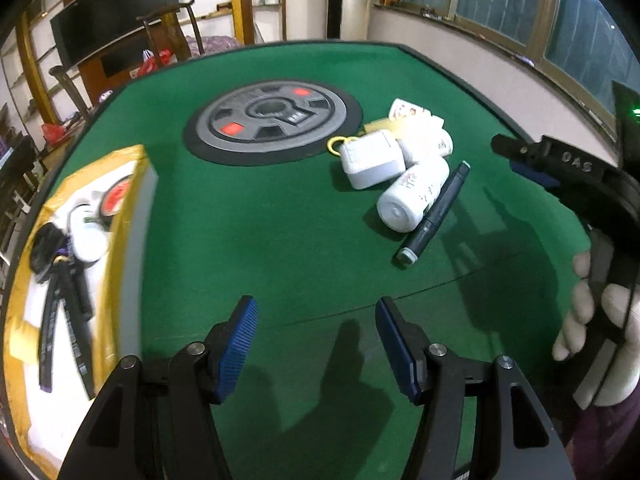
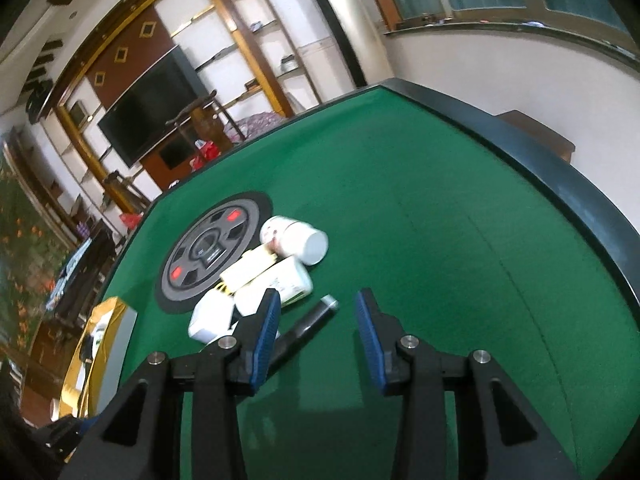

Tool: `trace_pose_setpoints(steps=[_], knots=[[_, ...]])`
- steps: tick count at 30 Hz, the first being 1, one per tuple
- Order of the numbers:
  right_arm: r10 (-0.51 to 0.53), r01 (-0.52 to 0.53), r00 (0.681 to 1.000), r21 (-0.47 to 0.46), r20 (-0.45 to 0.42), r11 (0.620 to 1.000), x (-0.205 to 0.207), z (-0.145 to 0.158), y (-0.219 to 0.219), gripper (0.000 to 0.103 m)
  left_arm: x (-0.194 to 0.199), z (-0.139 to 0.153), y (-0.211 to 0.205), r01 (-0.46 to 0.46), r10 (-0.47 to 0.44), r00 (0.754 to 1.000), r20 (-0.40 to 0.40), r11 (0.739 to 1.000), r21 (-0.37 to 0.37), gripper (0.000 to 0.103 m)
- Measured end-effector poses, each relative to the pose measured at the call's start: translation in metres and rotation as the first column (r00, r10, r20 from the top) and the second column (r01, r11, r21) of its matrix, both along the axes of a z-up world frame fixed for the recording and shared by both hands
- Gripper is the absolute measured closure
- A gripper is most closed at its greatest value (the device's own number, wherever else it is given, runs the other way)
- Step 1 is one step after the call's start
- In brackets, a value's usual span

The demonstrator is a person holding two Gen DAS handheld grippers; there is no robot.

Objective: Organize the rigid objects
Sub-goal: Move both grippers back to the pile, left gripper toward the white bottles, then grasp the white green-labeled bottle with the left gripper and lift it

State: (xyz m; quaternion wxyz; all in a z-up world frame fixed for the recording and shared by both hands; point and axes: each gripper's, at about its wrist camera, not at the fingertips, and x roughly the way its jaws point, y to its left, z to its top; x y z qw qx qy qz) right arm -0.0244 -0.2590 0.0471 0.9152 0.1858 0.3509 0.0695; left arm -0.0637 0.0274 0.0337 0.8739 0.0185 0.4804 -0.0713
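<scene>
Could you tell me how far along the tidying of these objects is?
Partly done: the yellow box already holds dark pens and a white case. Nothing is in hand; the left gripper and right gripper are both empty. Left on the green table: white bottles, a white pouch and a black marker.

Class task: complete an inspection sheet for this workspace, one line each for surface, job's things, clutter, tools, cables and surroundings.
Surface: green felt table with a round grey centre panel.
Job's things: white bottles, black marker and white case piled together; yellow box at the left edge holds sorted items.
Clutter: nothing seen.
Tools: left tool and right tool both open, empty.
Cables: nothing seen.
Surroundings: television, shelves, windows.
</scene>
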Motion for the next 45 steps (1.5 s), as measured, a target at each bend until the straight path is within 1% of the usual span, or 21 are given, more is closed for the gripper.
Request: trace_pose_setpoints(steps=[3, 6, 8, 12, 16, 20, 22, 23, 25, 26, 27, 30, 32, 34, 36, 37, 43, 44, 45], knots=[[-0.01, 0.01, 1.0, 0.037, -0.016, 0.999, 0.003, -0.005, -0.007, 0.063, 0.01, -0.009, -0.01, 0.013, -0.013, 1.0, -0.028, 1.0, -0.003, 0.039], [-0.018, 0.018, 1.0, 0.036, -0.024, 0.999, 0.004, -0.007, -0.007, 0.059, 0.017, -0.013, -0.019, 0.027, -0.028, 0.999, -0.037, 1.0, -0.005, 0.039], [-0.011, 0.011, 0.999, 0.027, -0.031, 1.0, 0.006, -0.008, -0.005, 0.059, 0.022, -0.015, -0.024, 0.029, -0.029, 0.999, -0.037, 1.0, -0.008, 0.038], [0.008, -0.008, 0.999, 0.019, -0.033, 1.0, 0.006, -0.009, 0.0, 0.059, 0.029, -0.014, -0.034, 0.028, -0.028, 0.999, -0.025, 1.0, -0.003, 0.038], [-0.003, 0.004, 1.0, 0.042, -0.028, 0.999, 0.003, -0.009, -0.006, 0.058, 0.036, -0.014, -0.046, 0.029, -0.029, 1.0, -0.006, 0.999, 0.016, 0.038], [-0.02, 0.023, 0.999, 0.056, -0.036, 0.998, 0.004, -0.011, -0.012, 0.058, 0.043, -0.013, -0.059, 0.041, -0.042, 0.998, 0.045, 0.998, 0.037, 0.038], [-0.021, 0.023, 0.999, 0.057, -0.039, 0.998, 0.004, -0.011, -0.012, 0.058, 0.046, -0.013, -0.061, 0.045, -0.046, 0.998, 0.053, 0.999, 0.017, 0.038], [-0.02, 0.022, 0.999, 0.056, -0.04, 0.998, 0.004, -0.012, -0.012, 0.058, 0.048, -0.013, -0.059, 0.046, -0.045, 0.997, 0.059, 0.999, -0.01, 0.039], [-0.015, 0.017, 0.999, 0.051, -0.047, 0.999, 0.004, -0.013, -0.011, 0.058, 0.046, -0.011, -0.052, 0.065, -0.06, 0.996, 0.069, 0.995, -0.071, 0.053], [-0.012, 0.014, 0.999, 0.045, -0.049, 0.999, 0.005, -0.012, -0.009, 0.058, 0.045, -0.01, -0.05, 0.078, -0.073, 0.995, 0.065, 0.994, -0.081, 0.075], [-0.008, 0.01, 0.999, 0.042, -0.052, 0.999, 0.005, -0.013, -0.008, 0.058, 0.044, -0.01, -0.05, 0.088, -0.084, 0.995, 0.059, 0.993, -0.083, 0.083], [-0.001, 0.004, 0.998, 0.04, -0.059, 0.999, 0.005, -0.013, -0.007, 0.058, 0.039, -0.007, -0.046, 0.123, -0.119, 0.992, 0.037, 0.985, -0.12, 0.083], [-0.002, 0.005, 0.998, 0.044, -0.067, 0.999, 0.005, -0.014, -0.008, 0.058, 0.034, -0.004, -0.047, 0.141, -0.137, 0.99, 0.039, 0.983, -0.118, 0.083], [-0.005, 0.008, 0.997, 0.046, -0.073, 0.999, 0.005, -0.015, -0.008, 0.058, 0.031, 0.001, -0.052, 0.165, -0.159, 0.985, 0.066, 0.982, -0.091, 0.083], [-0.007, 0.011, 0.997, 0.044, -0.075, 0.999, 0.005, -0.015, -0.009, 0.058, 0.03, 0.007, -0.061, 0.184, -0.18, 0.979, 0.101, 0.982, -0.033, 0.083], [-0.008, 0.011, 0.997, 0.043, -0.076, 0.999, 0.005, -0.015, -0.008, 0.058, 0.03, 0.009, -0.065, 0.195, -0.191, 0.975, 0.115, 0.981, -0.016, 0.083], [-0.006, 0.01, 0.996, 0.04, -0.084, 0.999, 0.005, -0.016, -0.008, 0.058, 0.038, 0.018, -0.079, 0.219, -0.224, 0.958, 0.18, 0.975, 0.046, 0.083], [-0.004, 0.007, 0.996, 0.037, -0.086, 0.999, 0.005, -0.016, -0.007, 0.058, 0.04, 0.018, -0.083, 0.227, -0.234, 0.952, 0.196, 0.972, 0.059, 0.08], [0.0, 0.003, 0.996, 0.035, -0.089, 0.999, 0.006, -0.017, -0.006, 0.058, 0.043, 0.018, -0.086, 0.234, -0.245, 0.946, 0.211, 0.969, 0.076, 0.072]])
